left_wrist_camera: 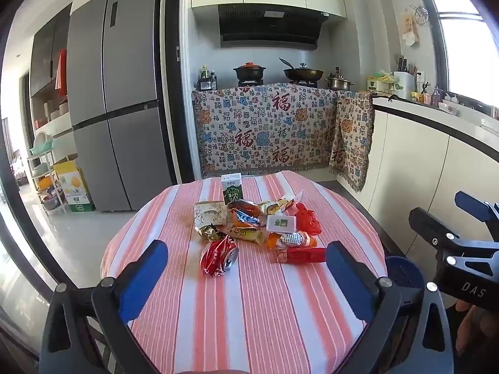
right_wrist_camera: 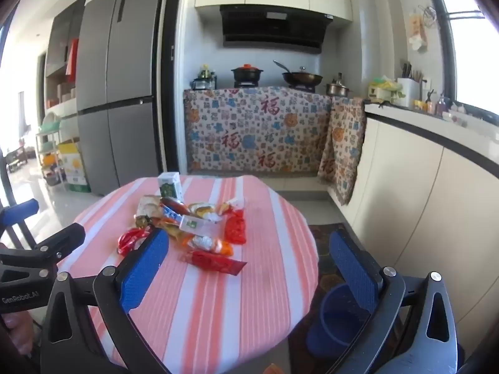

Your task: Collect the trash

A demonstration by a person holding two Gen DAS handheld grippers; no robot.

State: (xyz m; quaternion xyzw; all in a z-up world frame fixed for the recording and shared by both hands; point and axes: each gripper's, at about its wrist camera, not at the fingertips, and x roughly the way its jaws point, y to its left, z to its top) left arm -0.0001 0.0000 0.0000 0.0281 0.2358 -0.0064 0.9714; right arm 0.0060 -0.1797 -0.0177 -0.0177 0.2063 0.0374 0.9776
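Observation:
A heap of trash lies in the middle of a round table with a red-and-white striped cloth. It holds a crushed red can, a green-and-white carton, a red flat packet, a small white box and several snack wrappers. My left gripper hovers open just short of the can, nothing between its blue pads. My right gripper is open too, above the table's right front, the red packet ahead of it. A blue bin stands on the floor right of the table.
Behind the table, a patterned cloth hangs over the stove counter with pots. A grey fridge stands at the left, white cabinets run along the right. A rack and cardboard boxes sit by the fridge. A hand holds the right gripper.

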